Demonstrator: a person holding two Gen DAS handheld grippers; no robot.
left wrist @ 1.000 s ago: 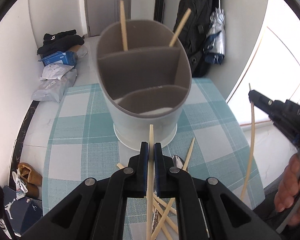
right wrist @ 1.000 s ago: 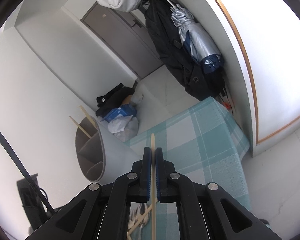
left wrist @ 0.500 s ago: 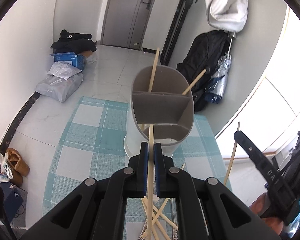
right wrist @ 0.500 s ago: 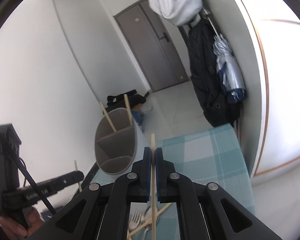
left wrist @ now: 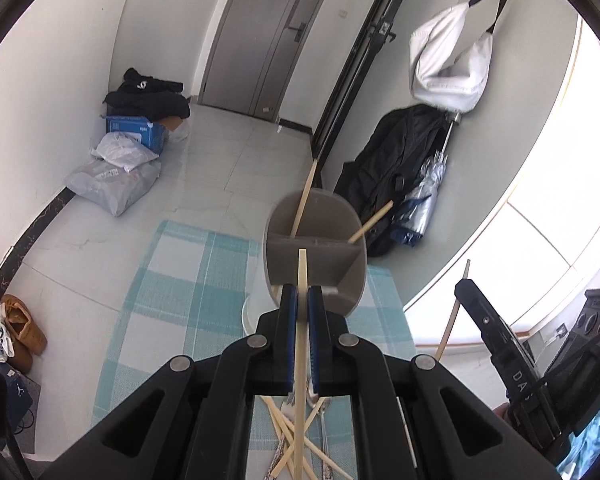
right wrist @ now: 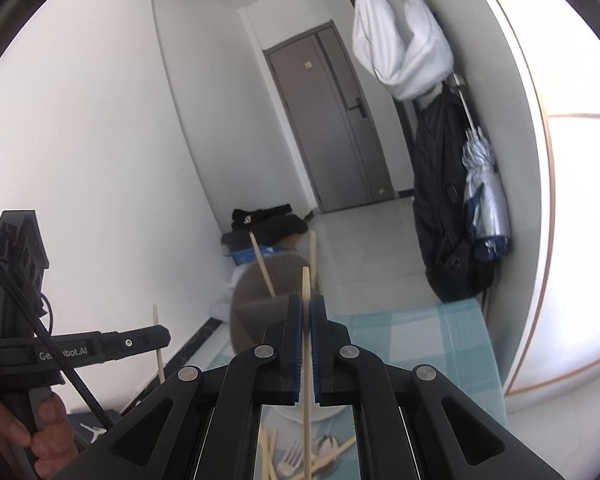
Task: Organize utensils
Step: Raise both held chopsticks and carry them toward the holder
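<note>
Chopsticks (left wrist: 302,204), two of them, lean in the rear compartment of the grey utensil holder (left wrist: 315,256); its nearer compartments look empty. The holder stands near the far edge of the checked tabletop (left wrist: 180,280), bare cloth to its left. Loose chopsticks and cutlery (left wrist: 296,440) lie below. Left claw (left wrist: 302,300) and right claw (right wrist: 306,312) each clench one chopstick. Both sit higher than a second ago, the holder now farther off.

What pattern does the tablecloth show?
Teal and white check on the tablecloth, clearest in the left wrist view.
</note>
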